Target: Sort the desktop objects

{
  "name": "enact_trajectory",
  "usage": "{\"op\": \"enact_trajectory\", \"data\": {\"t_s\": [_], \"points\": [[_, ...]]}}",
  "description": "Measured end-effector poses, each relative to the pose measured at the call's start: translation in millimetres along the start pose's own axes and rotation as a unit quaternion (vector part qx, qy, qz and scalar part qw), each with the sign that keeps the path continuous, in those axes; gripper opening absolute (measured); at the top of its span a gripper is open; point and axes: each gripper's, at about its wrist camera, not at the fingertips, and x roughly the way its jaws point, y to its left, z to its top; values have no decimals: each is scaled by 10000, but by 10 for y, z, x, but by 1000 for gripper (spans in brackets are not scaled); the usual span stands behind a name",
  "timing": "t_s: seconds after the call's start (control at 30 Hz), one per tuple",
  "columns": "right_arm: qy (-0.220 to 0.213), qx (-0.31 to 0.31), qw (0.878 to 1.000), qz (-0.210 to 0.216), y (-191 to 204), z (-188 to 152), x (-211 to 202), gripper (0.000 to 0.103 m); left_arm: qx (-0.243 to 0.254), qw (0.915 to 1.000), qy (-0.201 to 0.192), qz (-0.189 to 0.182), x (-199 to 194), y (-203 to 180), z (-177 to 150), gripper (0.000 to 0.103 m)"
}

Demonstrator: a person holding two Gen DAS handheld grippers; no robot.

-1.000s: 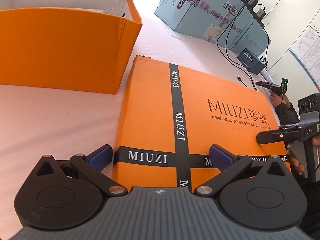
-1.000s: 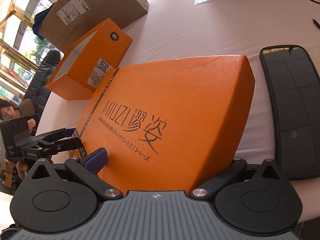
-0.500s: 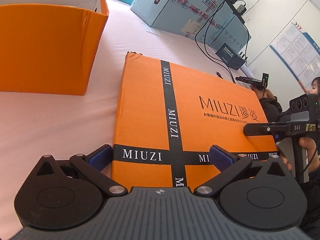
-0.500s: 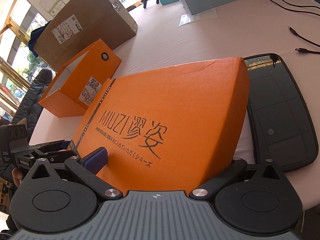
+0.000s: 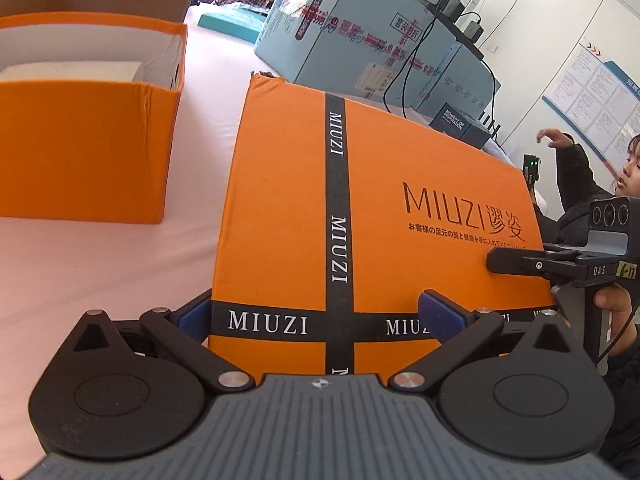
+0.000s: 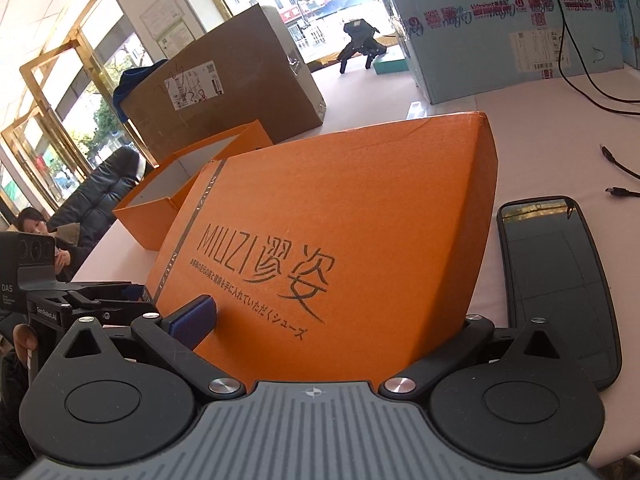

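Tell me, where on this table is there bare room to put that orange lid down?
Bare cloth lies left of the orange lid, in front of the open orange box. Another bare stretch lies beyond the lid toward the blue cartons. To the lid's right it is crowded: a black tablet and cables.

One orange lid [image 5: 360, 208], one open orange box [image 5: 88, 152], perhaps two blue cartons [image 5: 360, 40].
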Motion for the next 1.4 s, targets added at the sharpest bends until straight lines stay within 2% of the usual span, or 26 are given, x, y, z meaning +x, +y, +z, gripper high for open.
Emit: {"op": "enact_trajectory", "data": {"t_s": [0.2,0.4,0.63,0.83,1.03,1.3,1.37,1.4], "points": [[-257,0,9992,317,112,196,-42,103,215,9987,-414,191,-358,-110,144,103],[-435,-403,9966,571,520,561,92,103,372,9930,-942,616,-775,-55,322,103],[-563,-928,9894,963,1226,1035,610,103,-62,9812,-1486,1227,-1368,394,653,103],[-437,-928,9834,1498,1607,1322,1232,102,-376,9652,-1820,1842,-1802,803,862,103],[-115,-824,9812,1744,1830,1536,1819,102,-715,9553,-1807,2229,-1927,1208,1020,103],[469,-677,9851,1511,1896,1806,2476,103,-1415,9572,-1333,2144,-1638,1940,1204,103],[546,-671,9864,1398,1876,1838,2586,103,-1470,9562,-1242,2204,-1581,2050,1221,98],[572,-706,9875,1287,1869,1813,2636,102,-1401,9565,-1183,2268,-1549,2065,1227,91]]}}
